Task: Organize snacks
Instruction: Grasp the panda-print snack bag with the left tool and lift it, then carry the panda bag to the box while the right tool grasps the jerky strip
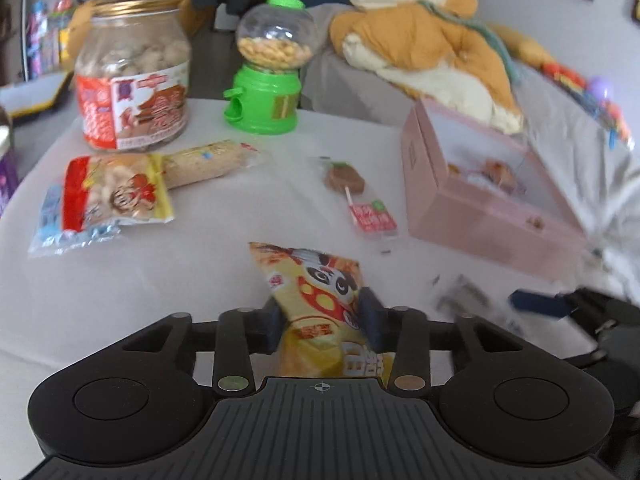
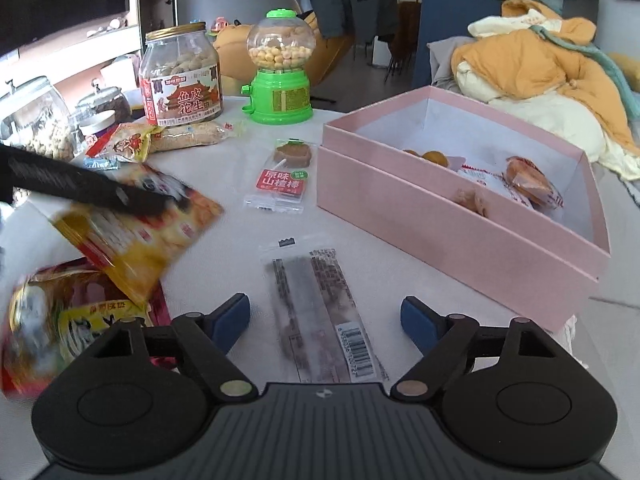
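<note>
My left gripper (image 1: 322, 316) is shut on a yellow panda snack bag (image 1: 316, 280), its blue pads pressing both sides of the bag. In the right wrist view the same bag (image 2: 136, 248) hangs tilted above the table under the left gripper (image 2: 156, 202). My right gripper (image 2: 324, 320) is open just above the white table, and a clear-wrapped dark snack strip (image 2: 312, 304) lies flat between its pads, untouched. An open pink box (image 2: 440, 216) with several wrapped snacks inside stands to the right; it also shows in the left wrist view as the pink box (image 1: 472, 208).
At the back stand a peanut jar (image 2: 180, 80) and a green candy dispenser (image 2: 280, 68). A lollipop packet (image 2: 284, 176) lies mid-table. Red-yellow packets (image 1: 116, 196) and a rice roll (image 1: 208, 164) lie left. A red bag (image 2: 60, 320) lies beneath the lifted one. An orange duvet (image 2: 540, 68) lies behind the box.
</note>
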A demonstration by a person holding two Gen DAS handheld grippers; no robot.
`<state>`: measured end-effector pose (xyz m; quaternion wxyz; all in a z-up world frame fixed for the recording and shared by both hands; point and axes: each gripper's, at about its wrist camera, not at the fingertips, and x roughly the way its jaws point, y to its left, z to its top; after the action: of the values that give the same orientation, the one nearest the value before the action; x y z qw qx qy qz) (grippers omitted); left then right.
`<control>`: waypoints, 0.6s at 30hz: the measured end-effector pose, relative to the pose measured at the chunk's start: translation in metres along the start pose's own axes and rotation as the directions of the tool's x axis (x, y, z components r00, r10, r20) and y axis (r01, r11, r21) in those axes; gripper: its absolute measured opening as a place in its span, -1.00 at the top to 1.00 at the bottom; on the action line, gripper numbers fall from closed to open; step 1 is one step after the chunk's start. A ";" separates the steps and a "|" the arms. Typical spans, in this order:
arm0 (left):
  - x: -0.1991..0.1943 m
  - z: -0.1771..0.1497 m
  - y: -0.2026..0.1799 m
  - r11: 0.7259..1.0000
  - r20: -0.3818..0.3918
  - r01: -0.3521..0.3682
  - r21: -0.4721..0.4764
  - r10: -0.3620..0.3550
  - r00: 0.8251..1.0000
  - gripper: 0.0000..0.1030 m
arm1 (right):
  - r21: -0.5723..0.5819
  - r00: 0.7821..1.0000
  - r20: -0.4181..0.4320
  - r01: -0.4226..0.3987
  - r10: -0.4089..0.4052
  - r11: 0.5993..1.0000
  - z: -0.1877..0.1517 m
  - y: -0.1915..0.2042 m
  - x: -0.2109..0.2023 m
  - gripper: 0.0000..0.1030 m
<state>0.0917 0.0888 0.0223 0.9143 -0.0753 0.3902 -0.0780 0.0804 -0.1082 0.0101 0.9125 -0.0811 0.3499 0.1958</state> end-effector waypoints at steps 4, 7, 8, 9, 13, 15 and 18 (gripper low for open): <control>0.011 0.003 -0.011 0.997 -0.012 -0.031 0.077 0.032 0.999 -0.08 | 0.014 1.000 -0.002 -0.004 0.004 1.000 0.000 -0.002 0.001 -0.69; 0.012 0.004 -0.015 0.993 -0.031 -0.031 0.115 0.035 0.999 -0.08 | 0.015 1.000 0.001 -0.002 0.002 1.000 -0.001 -0.002 0.001 -0.69; 0.012 0.003 -0.014 0.993 -0.032 -0.023 0.113 0.027 0.999 -0.08 | 0.017 1.000 0.001 -0.004 0.004 1.000 -0.001 -0.002 0.001 -0.69; 0.010 0.002 -0.012 0.995 -0.031 -0.014 0.101 0.018 0.999 -0.07 | 0.016 1.000 0.001 -0.005 0.005 1.000 -0.001 -0.002 0.001 -0.70; 0.001 -0.001 0.006 0.997 -0.022 0.043 -0.060 -0.044 0.999 0.18 | 0.000 1.000 -0.002 -0.016 0.016 1.000 0.000 -0.001 -0.001 -0.46; -0.005 -0.003 0.012 0.989 -0.015 0.085 -0.117 -0.087 0.996 0.24 | -0.021 0.999 -0.009 -0.041 0.041 0.999 0.001 0.001 -0.008 0.12; -0.019 -0.008 0.002 0.991 0.015 0.099 -0.089 -0.098 0.995 0.28 | -0.029 0.998 -0.040 -0.044 0.043 0.999 0.002 0.002 -0.021 0.25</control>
<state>0.0727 0.0935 0.0297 0.9071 -0.1358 0.3842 -0.1053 0.0670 -0.1119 0.0255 0.8997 -0.0911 0.3664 0.2193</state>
